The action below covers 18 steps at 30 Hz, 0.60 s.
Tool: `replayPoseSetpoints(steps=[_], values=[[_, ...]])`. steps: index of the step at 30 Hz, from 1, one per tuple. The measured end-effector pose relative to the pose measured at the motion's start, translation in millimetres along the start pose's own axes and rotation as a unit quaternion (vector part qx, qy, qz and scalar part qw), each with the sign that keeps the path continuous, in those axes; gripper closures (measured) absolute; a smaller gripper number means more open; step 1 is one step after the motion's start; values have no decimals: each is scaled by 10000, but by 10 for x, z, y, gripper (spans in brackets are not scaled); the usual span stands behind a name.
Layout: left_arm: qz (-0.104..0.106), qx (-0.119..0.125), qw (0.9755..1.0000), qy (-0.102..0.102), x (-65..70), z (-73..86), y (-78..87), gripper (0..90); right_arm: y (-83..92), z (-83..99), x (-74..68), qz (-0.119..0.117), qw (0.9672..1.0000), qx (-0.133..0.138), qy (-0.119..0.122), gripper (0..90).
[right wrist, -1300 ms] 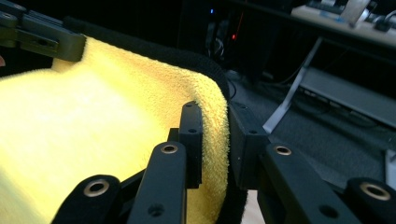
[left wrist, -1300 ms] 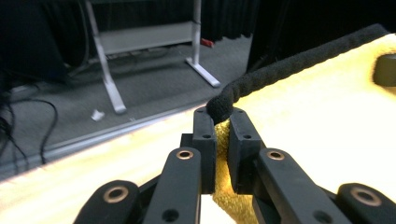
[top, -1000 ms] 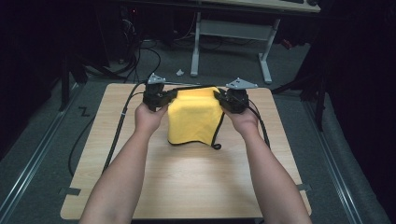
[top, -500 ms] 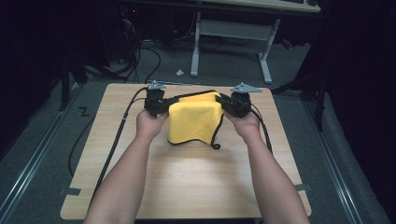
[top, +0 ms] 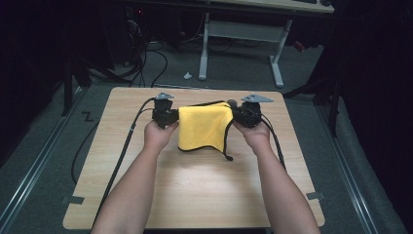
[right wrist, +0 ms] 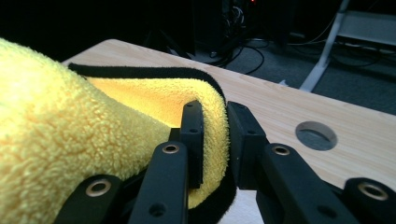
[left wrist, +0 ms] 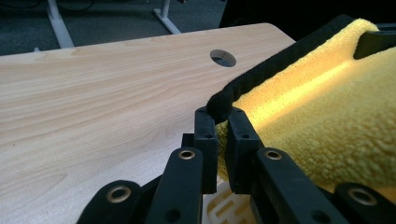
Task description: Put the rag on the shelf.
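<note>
a yellow cloth (top: 202,127) with a black edging hangs between the two hands above the far half of the wooden table (top: 195,190). the left hand-held gripper (top: 171,116) has its jaws closed on the cloth's left top corner; in the left gripper view the jaws pinch the black edging (left wrist: 261,74) right at their tips, with the yellow pile spreading off to the right. the right hand-held gripper (top: 237,114) is likewise clamped on the opposite top corner, and in the right gripper view a fold of the cloth (right wrist: 140,112) is squeezed between its two jaws. the top edge is stretched fairly level between them, and the rest drapes down toward the person (whether the lower edge touches the table cannot be told). a black loop (top: 227,146) dangles from the cloth's right side. a round hole (right wrist: 316,135) in the table shows beyond the right gripper's jaws. both forearms reach in from the near edge, and a black cable (top: 124,151) trails from the left gripper across the table.
</note>
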<state>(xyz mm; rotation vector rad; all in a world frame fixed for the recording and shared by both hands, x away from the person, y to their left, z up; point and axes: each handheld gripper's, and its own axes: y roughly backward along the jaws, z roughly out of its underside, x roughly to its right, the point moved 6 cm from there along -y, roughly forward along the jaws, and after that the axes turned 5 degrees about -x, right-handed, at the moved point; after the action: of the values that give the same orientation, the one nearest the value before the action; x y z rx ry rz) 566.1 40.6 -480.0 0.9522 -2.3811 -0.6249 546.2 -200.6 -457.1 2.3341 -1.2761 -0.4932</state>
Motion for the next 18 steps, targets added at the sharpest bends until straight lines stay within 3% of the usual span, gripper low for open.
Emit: replayPoseSetpoints(steps=[5,14,18], values=[[20,3,10000,1,-1,62,15,846,-29,10,15,-148,9996,11,-227,745],[57,-81,9999,79,-9,216,-54,848,-84,82,32,-186,9988,-88,-438,733],[62,-75,9999,63,-2,226,-40,848,-89,111,73,-258,9973,-49,-684,650]])
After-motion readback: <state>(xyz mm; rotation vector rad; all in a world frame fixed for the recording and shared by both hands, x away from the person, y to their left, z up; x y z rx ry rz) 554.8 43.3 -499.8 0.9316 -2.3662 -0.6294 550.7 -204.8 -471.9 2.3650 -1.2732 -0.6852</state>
